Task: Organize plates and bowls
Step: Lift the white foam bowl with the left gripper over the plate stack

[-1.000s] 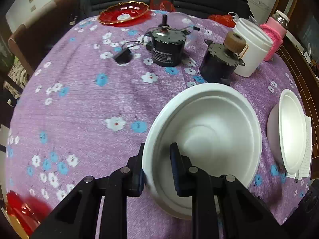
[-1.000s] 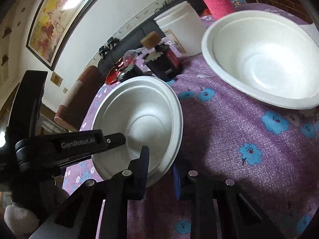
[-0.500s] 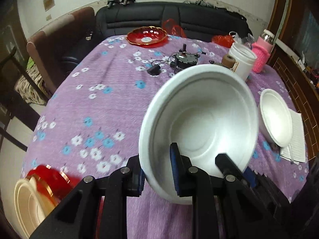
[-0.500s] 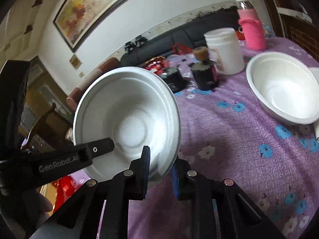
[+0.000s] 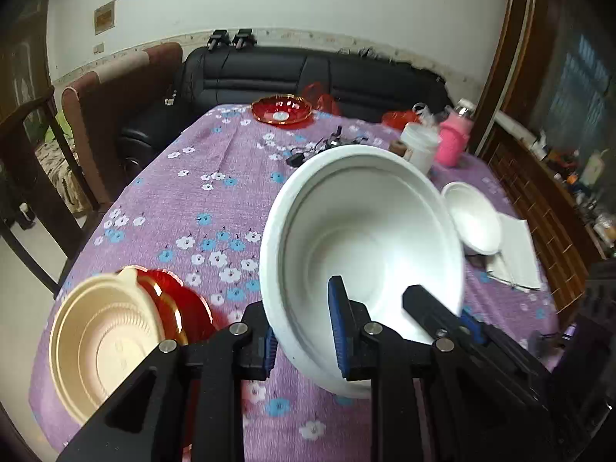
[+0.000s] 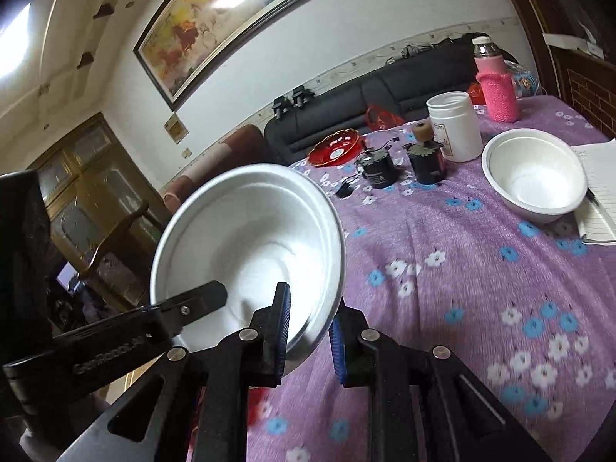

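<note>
White foam bowl (image 5: 362, 254) held aloft above the table (image 5: 215, 200), rim clamped by both left gripper (image 5: 304, 340) and right gripper (image 6: 310, 337). Carry step. Next, likely: lower onto second bowl (image 5: 475, 217) at two o'clock, level.

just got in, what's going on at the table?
Both grippers are clamped on the rim of one white bowl, left gripper and right gripper on separate sections, holding it tilted above the purple tablecloth. A second white bowl sits on the table; a cream bowl rests on a red plate at the near edge.
</note>
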`<state>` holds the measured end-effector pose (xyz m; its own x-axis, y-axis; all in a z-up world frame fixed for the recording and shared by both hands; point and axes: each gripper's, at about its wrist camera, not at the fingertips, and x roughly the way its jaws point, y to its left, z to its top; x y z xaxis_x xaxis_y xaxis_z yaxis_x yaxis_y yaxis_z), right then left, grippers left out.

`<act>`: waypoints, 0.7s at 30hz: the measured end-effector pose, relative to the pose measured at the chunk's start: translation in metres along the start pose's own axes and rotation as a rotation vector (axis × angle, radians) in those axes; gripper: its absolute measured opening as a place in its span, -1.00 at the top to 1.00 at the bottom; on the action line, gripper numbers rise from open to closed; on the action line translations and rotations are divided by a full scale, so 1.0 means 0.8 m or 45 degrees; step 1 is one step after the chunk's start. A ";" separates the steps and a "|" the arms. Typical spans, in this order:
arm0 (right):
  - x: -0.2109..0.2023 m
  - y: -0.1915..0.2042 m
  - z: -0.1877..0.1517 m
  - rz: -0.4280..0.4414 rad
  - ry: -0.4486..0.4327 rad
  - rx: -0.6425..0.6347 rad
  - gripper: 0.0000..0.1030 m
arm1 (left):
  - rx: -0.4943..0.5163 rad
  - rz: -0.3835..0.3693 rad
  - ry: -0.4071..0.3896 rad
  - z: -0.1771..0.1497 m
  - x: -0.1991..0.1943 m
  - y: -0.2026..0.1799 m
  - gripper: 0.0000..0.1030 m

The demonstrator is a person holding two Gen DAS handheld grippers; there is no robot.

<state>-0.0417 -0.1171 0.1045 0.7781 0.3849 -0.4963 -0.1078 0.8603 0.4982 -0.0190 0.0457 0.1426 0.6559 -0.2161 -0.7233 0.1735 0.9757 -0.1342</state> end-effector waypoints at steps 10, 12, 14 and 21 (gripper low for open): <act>-0.026 0.078 -0.039 0.014 0.056 -0.128 0.59 | -0.152 -0.058 -0.091 -0.049 -0.061 0.065 0.58; -0.026 0.096 -0.044 0.023 0.067 -0.161 0.59 | -0.181 -0.051 -0.107 -0.056 -0.069 0.082 0.58; -0.022 0.118 -0.050 0.029 0.078 -0.203 0.59 | -0.212 -0.043 -0.118 -0.063 -0.077 0.101 0.57; 0.015 0.185 -0.073 0.078 0.163 -0.311 0.59 | -0.338 0.014 -0.167 -0.080 -0.101 0.172 0.52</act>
<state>-0.0843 0.0346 0.1309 0.6828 0.4641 -0.5643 -0.3099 0.8834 0.3516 -0.0953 0.2000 0.1394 0.7491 -0.1916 -0.6341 -0.0213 0.9498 -0.3121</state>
